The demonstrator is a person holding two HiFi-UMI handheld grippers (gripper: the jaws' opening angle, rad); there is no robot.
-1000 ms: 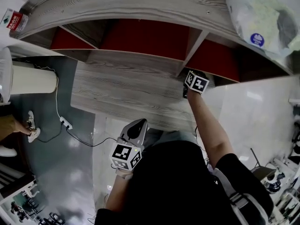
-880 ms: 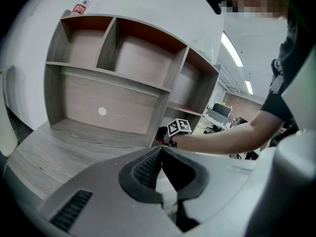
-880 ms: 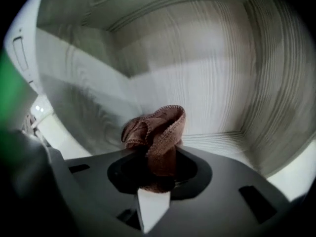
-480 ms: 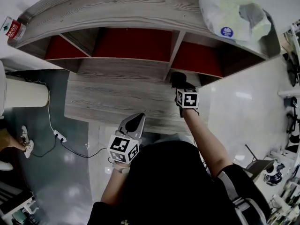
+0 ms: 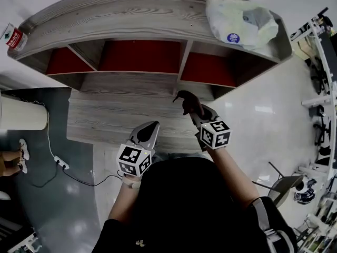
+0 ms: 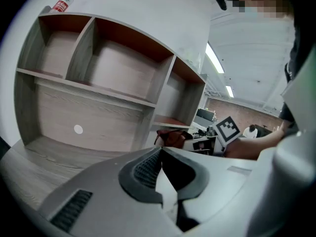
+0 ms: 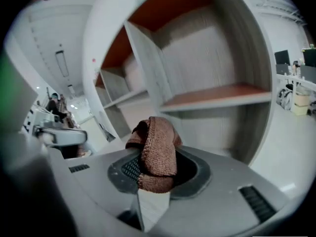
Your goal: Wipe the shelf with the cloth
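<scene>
Currently between strokes, by my reading. R gripper [image 5: 190, 108] pinches the brown cloth [image 7: 157, 152]: jaws pressed onto a bunched fold, wad sticking out past the tips. Cloth is in the air, touching no board. Shelf [image 5: 131, 20] stands ahead of it, w/ the right-hand compartment's board [image 7: 217, 95] ahead of the tips & a bit higher. L gripper [image 6: 160, 164] has jaws together, nothing btwn them. It sits to the left of R & further back, pointing at the open lower bay.

Next move prob. calls for pushing R fwd till the cloth lies on a board, keeping the pinch firm, then dragging sideways. The wad is small, so the angle matters, else the jaw tips could scrape the wood.

Surface: grey wood-grain boards, red inner faces.

Room:
- glossy white floor [image 5: 263, 115] to R's right
- plastic bag [image 5: 242, 22] on the shelf top, beyond R
- cable [image 5: 58, 157] on darker floor, left of L
</scene>
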